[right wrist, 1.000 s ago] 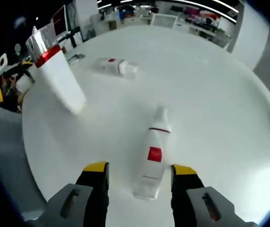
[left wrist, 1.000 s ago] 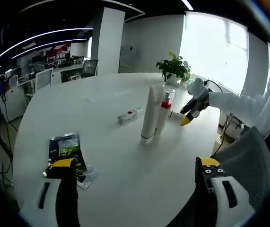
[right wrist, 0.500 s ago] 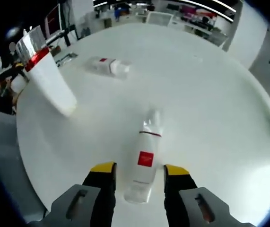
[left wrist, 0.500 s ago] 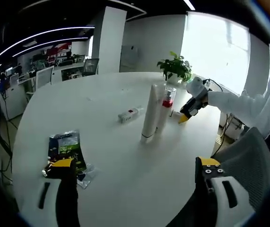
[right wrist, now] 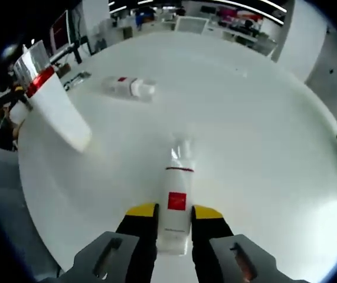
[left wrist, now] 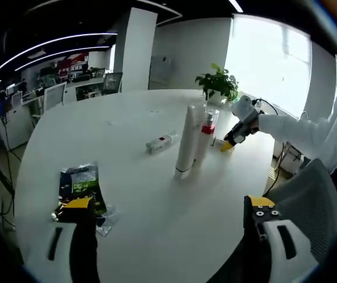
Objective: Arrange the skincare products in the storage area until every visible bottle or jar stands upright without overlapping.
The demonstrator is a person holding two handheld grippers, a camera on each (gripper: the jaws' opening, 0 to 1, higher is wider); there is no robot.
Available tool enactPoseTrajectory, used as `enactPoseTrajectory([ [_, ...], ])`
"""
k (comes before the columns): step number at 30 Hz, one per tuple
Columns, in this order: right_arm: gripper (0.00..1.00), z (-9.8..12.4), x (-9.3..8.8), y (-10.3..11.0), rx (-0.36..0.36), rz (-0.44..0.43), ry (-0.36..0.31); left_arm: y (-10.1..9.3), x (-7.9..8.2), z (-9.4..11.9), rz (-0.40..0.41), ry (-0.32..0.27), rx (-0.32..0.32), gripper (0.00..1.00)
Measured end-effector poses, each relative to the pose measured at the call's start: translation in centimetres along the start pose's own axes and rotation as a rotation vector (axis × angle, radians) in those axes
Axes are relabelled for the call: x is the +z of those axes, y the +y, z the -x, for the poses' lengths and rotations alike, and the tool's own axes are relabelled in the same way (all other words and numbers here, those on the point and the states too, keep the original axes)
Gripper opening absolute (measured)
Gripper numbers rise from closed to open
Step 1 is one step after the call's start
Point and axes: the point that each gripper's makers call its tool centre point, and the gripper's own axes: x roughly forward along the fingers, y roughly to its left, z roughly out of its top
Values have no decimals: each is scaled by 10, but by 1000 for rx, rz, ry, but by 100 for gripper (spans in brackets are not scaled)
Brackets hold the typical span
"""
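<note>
Since the clear-capped white bottle (right wrist: pixel 174 207) lies flat on the tabletop (right wrist: pixel 262 130), the right hand-held gripper (right wrist: pixel 174 213) pinches its body, likely to stand it; left hand-held gripper (left wrist: pixel 171 207) idles wide.

You are working at a round white bench (left wrist: pixel 138 194). On its near left part lies a dark snack packet (left wrist: pixel 83 186) with green print, flat on clear wrapping. At the far edge stands a potted green plant (left wrist: pixel 218 85) before a bright window (left wrist: pixel 268 59). A mesh office chair (left wrist: pixel 310 200) sits at your right. Behind the bench rises a white pillar (left wrist: pixel 137 50), with desks and chairs (left wrist: pixel 56 94) beyond.
</note>
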Motion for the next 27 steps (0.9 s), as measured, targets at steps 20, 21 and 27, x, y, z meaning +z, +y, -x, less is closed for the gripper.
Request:
enactPoseTrajectory([
  [20, 12, 13, -20, 41, 71, -48, -57, -10, 4, -2, 1, -16, -18, 99],
  [21, 12, 13, -20, 43, 79, -71, -74, -10, 5, -2, -1, -18, -20, 99],
  [27, 12, 20, -22, 63, 178, -181, -137, -16, 7, -3, 10, -30, -37, 99],
])
